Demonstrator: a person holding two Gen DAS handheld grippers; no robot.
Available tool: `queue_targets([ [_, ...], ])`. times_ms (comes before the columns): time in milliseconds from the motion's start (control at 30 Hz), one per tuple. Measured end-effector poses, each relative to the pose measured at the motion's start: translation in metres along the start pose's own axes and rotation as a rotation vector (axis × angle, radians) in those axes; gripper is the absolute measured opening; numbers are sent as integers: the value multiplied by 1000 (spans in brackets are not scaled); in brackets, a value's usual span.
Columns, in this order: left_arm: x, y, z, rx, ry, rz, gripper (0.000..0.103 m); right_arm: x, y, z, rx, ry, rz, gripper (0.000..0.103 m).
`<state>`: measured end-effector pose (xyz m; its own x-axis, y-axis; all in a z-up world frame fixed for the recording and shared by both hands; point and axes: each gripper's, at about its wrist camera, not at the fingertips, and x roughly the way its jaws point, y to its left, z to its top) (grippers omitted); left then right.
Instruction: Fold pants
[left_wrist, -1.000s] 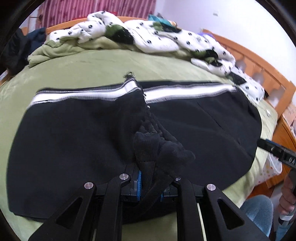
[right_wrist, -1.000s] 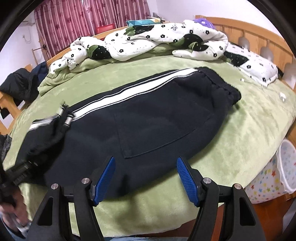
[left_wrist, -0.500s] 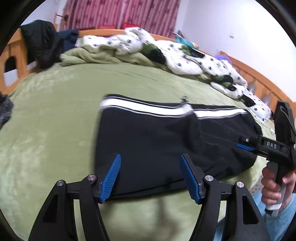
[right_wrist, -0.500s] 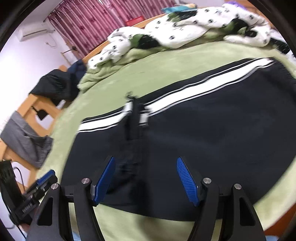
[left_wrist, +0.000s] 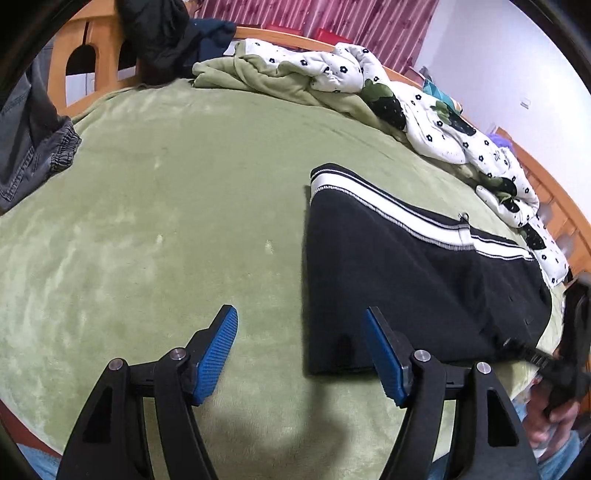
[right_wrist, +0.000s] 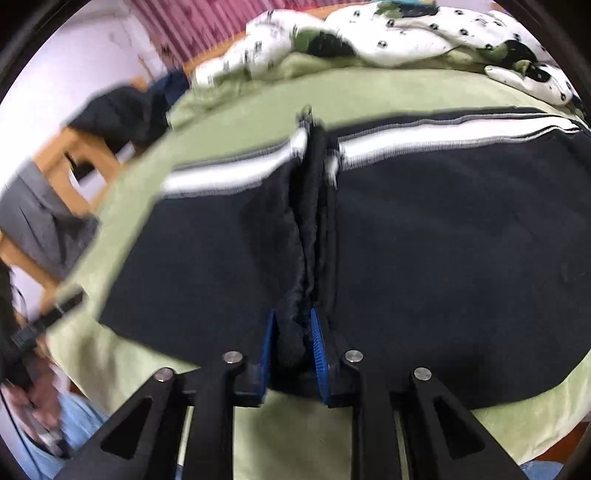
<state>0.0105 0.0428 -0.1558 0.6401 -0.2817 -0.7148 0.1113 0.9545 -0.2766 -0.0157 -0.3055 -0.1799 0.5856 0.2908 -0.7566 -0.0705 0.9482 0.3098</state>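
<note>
Only the right wrist view shows the right hand-held gripper (right_wrist: 291, 332) pinching the black white-striped fabric pants (right_wrist: 443, 240); the left hand-held gripper (left_wrist: 301, 347) gapes empty over the green plush bed (left_wrist: 147, 221).

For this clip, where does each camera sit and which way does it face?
Left wrist: on the left tongs, open above the green bedspread, facing the folded black pants; the person's right hand shows low at right.
Right wrist: on the right tongs, shut on the pants' near edge, looking across the bed to the quilt.
Both show pants, bedspread and quilt.
</note>
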Motion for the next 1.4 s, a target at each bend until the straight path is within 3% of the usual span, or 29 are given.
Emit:
queue_targets([
  [133,2,-1,1,3,9,4,69,-8,-8,14,70,-67,-8,64],
  [167,4,-1,2,4,10,5,69,-8,-11,15,90,-76,-2,66],
  [367,13,4,2,-21,42,-11,69,32,-9,32,139,-45,3,68],
  [400,14,7,1,-32,47,-19,69,35,-3,35,110,-42,-5,53],
  [433,15,9,1,-43,52,-27,69,40,4,37,60,-23,-3,29],
  [467,16,11,1,-52,55,-33,69,39,5,36,38,-21,-11,22],
  [533,17,13,1,-69,59,-49,69,26,-2,39,40,-65,27,14],
  [667,16,9,4,-59,53,-78,69,3,-29,46,117,-132,30,14],
  [800,24,-6,8,-31,63,-94,69,30,-39,37,96,-17,-3,21],
  [900,34,-15,14,-28,81,-107,69,7,-33,34,33,-28,-46,27],
  [967,41,-18,19,-37,90,-115,69,-19,-41,30,22,-89,-63,32],
  [1000,45,-18,22,-39,98,-123,69,-30,-46,28,18,-115,-91,46],
  [1033,52,-19,26,-37,115,-141,69,-49,-62,25,28,-156,-160,62],
  [1133,70,-23,36,-41,150,-139,65,-82,-111,26,91,-249,-321,73],
  [1267,95,-24,45,-62,185,-157,55,-109,-194,25,256,-268,-477,76],
  [1400,109,-25,48,-47,209,-173,55,-112,-246,27,359,-260,-501,76],
])
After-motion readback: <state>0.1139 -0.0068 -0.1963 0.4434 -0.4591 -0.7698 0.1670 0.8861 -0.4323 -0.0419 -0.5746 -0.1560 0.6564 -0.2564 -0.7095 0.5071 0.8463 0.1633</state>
